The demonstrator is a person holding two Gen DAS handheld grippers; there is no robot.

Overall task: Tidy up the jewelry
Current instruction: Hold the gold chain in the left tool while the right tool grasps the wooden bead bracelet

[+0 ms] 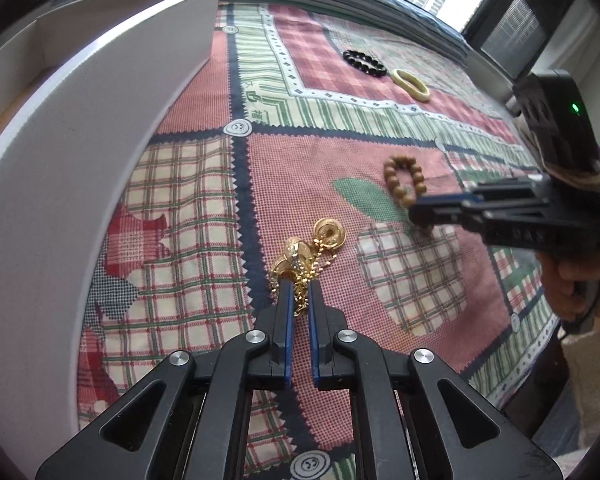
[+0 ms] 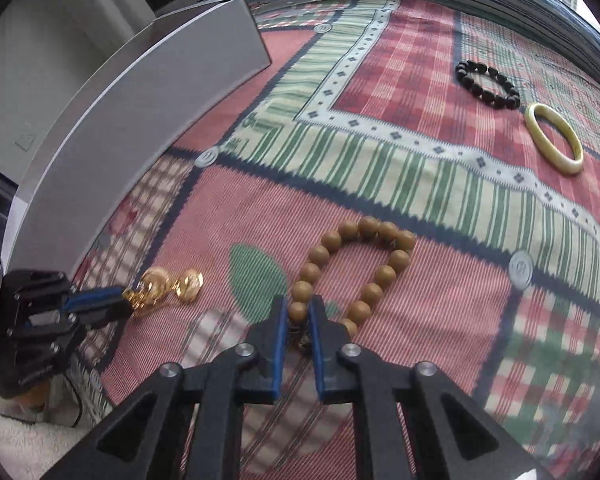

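— What is the left claw doing?
— It is pinched shut on the gold chain, which lies on the patchwork cloth near the white box.
— And the right claw?
— It squeezes one bead of the brown bead bracelet.
— Where are the others?
— The black bead bracelet and the yellow bangle lie side by side, farther back on the cloth.

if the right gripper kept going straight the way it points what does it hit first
Probably the brown bead bracelet itself: the right gripper is already shut on one bead, with the patterned cloth right beneath, though depth is hard to judge.
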